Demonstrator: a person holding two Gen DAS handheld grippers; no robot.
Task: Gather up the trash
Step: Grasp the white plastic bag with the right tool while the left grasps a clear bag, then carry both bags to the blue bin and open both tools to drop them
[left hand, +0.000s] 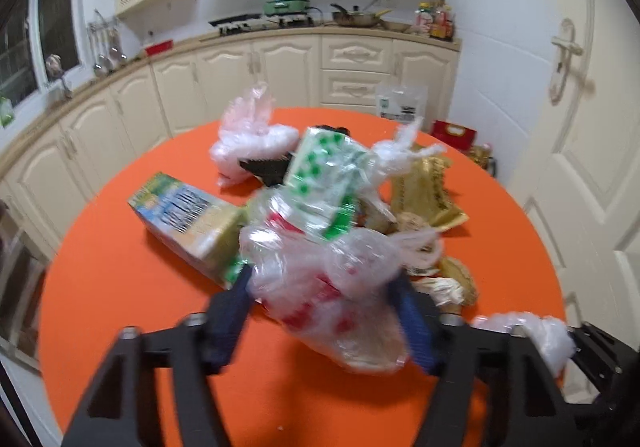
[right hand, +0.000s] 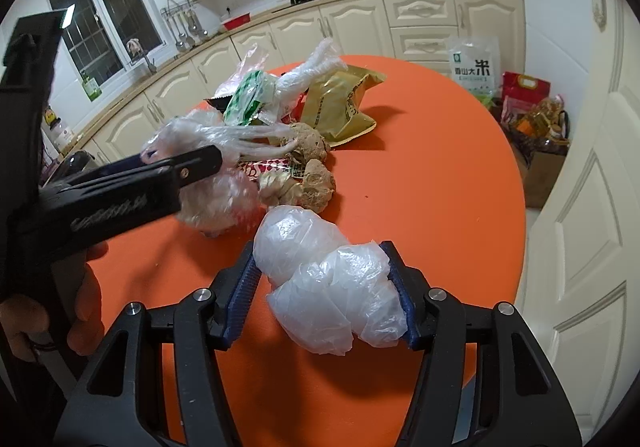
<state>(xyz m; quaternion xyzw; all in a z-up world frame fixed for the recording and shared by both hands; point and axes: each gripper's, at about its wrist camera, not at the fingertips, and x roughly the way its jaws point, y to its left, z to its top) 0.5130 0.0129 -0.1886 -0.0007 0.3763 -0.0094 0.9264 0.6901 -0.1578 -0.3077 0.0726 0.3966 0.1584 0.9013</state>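
**Ana:** Left wrist view first: orange table (left hand: 120,287), a heap of trash mid-table, carton (left hand: 188,219) on its left, gold pouch (left hand: 424,191) on its right. Where is each tool?

**Ben:** Left tool (left hand: 324,279) has a clear bag (left hand: 332,287) of red-and-white wrappers between its pads, at the heap's near edge; both pads seem to press it, though blur softens that. Right tool (right hand: 322,279) pinches a white wad (right hand: 332,287) of plastic, lying on the table nearer than the heap, apart from it.

**Ana:** How to lift well?

**Ben:** I'd judge thin film slips, so bite into the bulk, not a loose fold. Raise the left slowly; its bag touches the green-dotted pack (left hand: 328,175) and may drag it along.

**Ana:** The ginger-like lumps (right hand: 308,171)?

**Ben:** Leave them; they sit just beyond the wad.
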